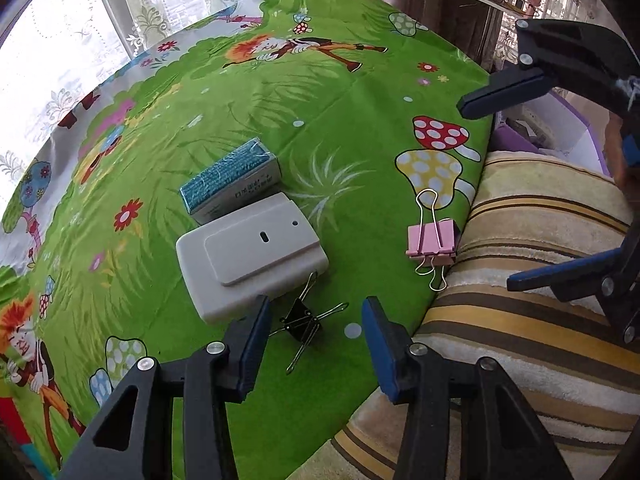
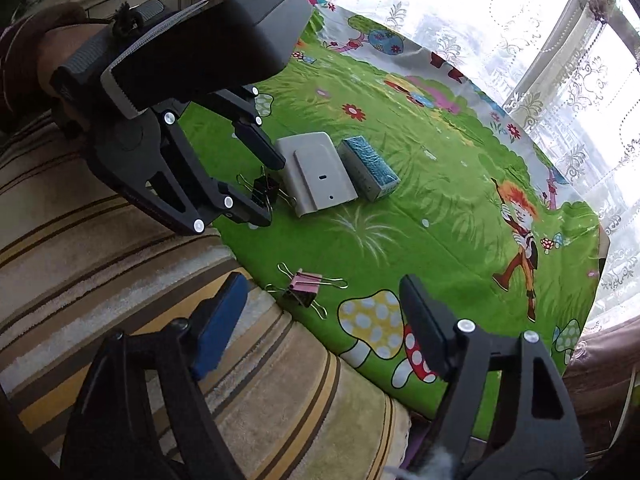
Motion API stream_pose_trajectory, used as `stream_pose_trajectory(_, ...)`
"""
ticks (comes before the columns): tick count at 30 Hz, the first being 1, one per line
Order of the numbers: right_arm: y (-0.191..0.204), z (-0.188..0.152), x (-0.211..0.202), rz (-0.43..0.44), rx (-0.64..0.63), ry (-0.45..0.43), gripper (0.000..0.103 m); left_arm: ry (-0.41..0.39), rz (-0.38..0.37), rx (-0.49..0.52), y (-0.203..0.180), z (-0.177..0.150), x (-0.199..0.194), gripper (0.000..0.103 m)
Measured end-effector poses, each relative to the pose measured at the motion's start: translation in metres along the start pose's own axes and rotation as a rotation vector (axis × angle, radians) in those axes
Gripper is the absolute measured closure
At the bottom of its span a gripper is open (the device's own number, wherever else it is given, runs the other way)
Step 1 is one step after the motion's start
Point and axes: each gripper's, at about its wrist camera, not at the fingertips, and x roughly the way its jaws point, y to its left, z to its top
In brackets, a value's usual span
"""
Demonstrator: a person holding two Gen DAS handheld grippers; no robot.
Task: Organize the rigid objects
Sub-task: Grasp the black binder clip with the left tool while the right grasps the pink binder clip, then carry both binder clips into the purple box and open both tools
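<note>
Left wrist view: black binder clip (image 1: pixel 302 322), wire handles splayed, lies between part-open, empty left tongs (image 1: pixel 316 344).

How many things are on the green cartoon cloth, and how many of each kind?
Binder clips: 2, one black and one pink
Grey flat box: 1
Blue-topped small box: 1
Total: 4 things on the green cloth

Daylight through lace curtains (image 1: pixel 132 12); striped beige rug (image 2: pixel 100 248) below.
</note>
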Motion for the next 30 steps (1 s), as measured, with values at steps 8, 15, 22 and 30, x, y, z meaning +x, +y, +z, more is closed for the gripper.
stream_pose_trajectory(8,-0.001,0.011,0.028,0.11,-0.041,0.027,0.022,0.049,0.011,-0.009,0.001,-0.002,0.01,0.078)
stream_pose_trajectory(15,-0.009,0.005,0.044,0.148,-0.01,0.071,0.025,0.066,0.033,-0.102,0.009,-0.006,0.004,0.085)
stream_pose_trajectory(22,-0.028,-0.007,0.06,0.14,0.102,0.133,0.051,0.016,0.028,-0.232,0.013,-0.016,-0.011,0.085)
stream_pose_trajectory(30,-0.032,-0.012,0.062,0.141,0.168,0.143,0.052,-0.032,-0.005,-0.336,0.017,-0.02,-0.023,0.085)
